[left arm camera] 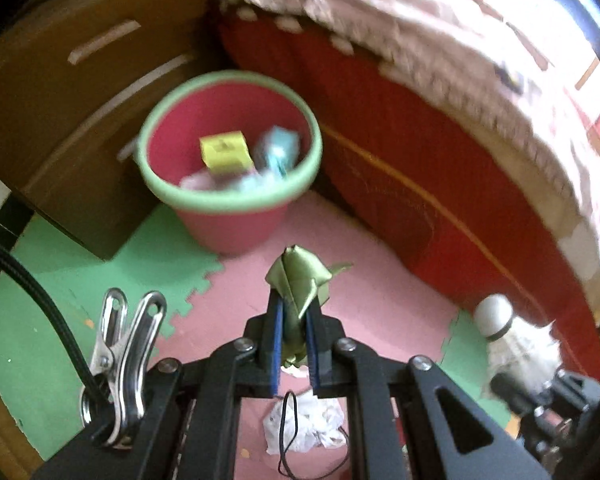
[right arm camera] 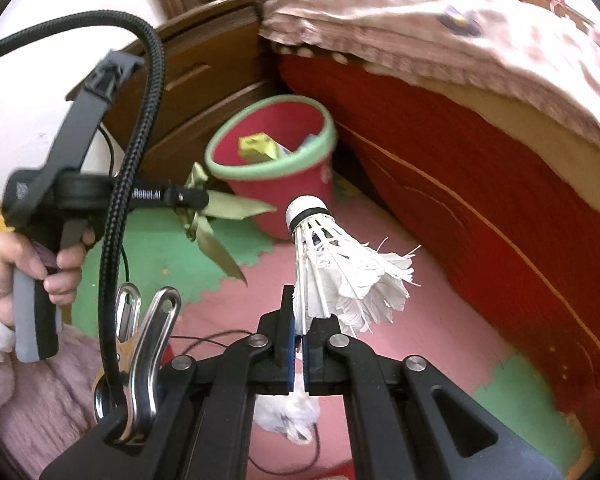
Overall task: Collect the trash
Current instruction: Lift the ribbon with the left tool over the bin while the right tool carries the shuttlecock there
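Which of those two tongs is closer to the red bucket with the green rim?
Left. The left tongs, clamped on a green ribbon, hang just beside the bucket. The right tongs, holding a shuttlecock, sit farther back over the pink mat.

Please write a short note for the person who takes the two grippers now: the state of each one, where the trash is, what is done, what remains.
Left gripper: shut on the green ribbon.
Right gripper: shut on the feathers of the white shuttlecock.
Red bin stands on the floor mat between cabinet and bed; it already holds a yellow box and other scraps.
Left: drop both into the bin, then take the crumpled white paper from the mat.
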Demonstrator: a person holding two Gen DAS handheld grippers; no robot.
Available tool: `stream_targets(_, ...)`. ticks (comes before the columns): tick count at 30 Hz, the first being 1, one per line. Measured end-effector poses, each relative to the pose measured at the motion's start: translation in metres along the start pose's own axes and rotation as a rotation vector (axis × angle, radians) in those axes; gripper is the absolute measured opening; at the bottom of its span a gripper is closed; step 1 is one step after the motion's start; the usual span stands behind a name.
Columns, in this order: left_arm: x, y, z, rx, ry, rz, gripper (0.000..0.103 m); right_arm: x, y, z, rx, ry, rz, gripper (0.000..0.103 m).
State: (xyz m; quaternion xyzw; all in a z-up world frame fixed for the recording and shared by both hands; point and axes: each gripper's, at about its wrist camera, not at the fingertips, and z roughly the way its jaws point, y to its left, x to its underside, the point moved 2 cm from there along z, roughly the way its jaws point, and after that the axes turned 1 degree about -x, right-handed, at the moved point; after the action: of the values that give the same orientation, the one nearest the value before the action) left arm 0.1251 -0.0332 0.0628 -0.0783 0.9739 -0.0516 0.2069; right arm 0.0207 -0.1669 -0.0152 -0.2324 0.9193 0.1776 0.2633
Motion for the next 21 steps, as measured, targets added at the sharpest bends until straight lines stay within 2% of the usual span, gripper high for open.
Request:
stream_targets(4,-0.019,0.017,-0.018,-0.013,-0.068,-0.027,0.01,-0.019,0.022,0.01,-0.011,-0.017,-0.021,0.003)
stream_targets(9,-0.04,0.029,-0.021,-0.035,-0.118,-0.056,0.01,-0.041,0.035,0.024,-0.027,-0.022,-0.012,0.003)
stream_targets(16,-0.071,0.047,-0.004,-0.031,-0.145,-0.09,0.01,-0.082,0.043,0.053,-0.036,-0.025,-0.018,0.003)
stream_targets(21,-0.093,0.071,0.017,-0.029,-0.129,-0.151,0.01,-0.105,0.054,0.09,-0.033,0.001,-0.036,0.003)
